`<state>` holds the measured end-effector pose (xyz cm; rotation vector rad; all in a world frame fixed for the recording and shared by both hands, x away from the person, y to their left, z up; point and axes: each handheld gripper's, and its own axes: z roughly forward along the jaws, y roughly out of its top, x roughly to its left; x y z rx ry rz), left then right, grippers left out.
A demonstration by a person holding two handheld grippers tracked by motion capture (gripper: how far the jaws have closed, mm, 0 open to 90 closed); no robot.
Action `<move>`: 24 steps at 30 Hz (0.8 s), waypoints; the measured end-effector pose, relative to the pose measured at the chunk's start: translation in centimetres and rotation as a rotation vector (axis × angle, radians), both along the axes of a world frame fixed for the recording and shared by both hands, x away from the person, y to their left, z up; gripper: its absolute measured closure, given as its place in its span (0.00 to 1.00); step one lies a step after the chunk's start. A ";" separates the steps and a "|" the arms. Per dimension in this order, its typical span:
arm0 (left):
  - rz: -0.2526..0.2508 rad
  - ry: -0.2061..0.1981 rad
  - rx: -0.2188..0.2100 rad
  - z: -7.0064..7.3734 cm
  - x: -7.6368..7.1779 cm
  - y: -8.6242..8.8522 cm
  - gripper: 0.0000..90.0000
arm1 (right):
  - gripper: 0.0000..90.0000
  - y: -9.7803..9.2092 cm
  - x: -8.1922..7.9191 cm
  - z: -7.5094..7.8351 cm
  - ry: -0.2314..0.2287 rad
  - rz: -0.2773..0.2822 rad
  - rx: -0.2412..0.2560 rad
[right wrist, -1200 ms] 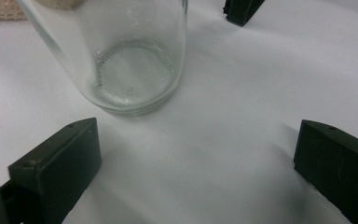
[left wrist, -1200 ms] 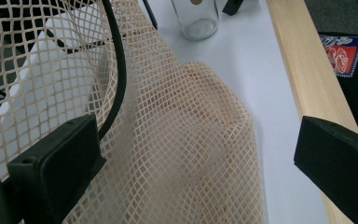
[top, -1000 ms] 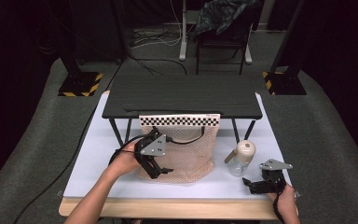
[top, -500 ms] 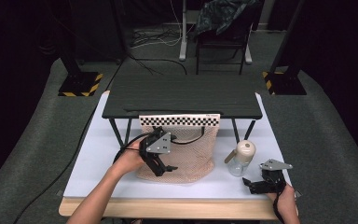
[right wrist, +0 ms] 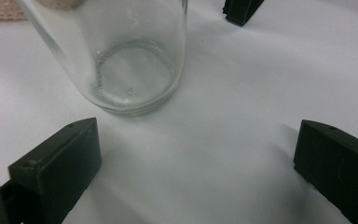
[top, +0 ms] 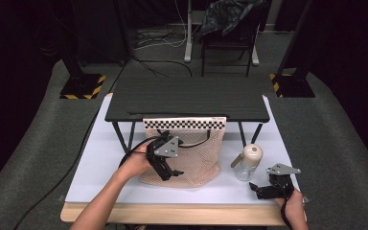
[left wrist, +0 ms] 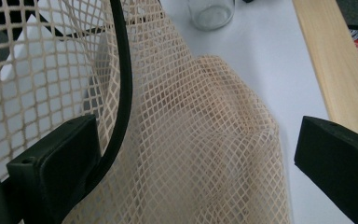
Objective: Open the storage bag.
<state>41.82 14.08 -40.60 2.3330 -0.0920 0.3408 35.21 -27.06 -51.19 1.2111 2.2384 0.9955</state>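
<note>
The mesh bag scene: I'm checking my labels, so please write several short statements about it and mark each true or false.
1. The left claw is open, with the mesh bag between its jaws. True.
2. The right claw is shut on the glass bottle. False: it is open, and the bottle stands beyond its jaws.
3. The bottle lies on its side. False: it stands upright on the white table.
4. The bag hangs below a checkered strip. True.

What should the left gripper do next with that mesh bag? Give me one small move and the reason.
Probably close the left gripper on the mesh bag. Its jaws stand wide open with the netting and the bag's black cord draped between them, so a pinch should catch the fabric. The right gripper sits open, short of the glass bottle.
</note>
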 end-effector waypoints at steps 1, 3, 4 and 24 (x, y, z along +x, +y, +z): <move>-0.001 0.002 -0.003 0.0 0.0 0.0 0.00 | 0.00 0.0 0.0 0.0 0.000 0.000 0.000; -0.004 0.008 -0.002 0.0 0.0 0.1 0.00 | 0.00 0.0 0.0 0.0 0.000 0.000 0.000; -0.006 0.010 -0.001 0.0 0.0 0.1 0.00 | 0.00 0.0 0.0 0.0 0.000 0.000 0.000; -0.036 0.107 0.008 -0.2 -0.9 0.3 0.00 | 0.00 0.0 0.0 0.0 0.000 0.001 -0.001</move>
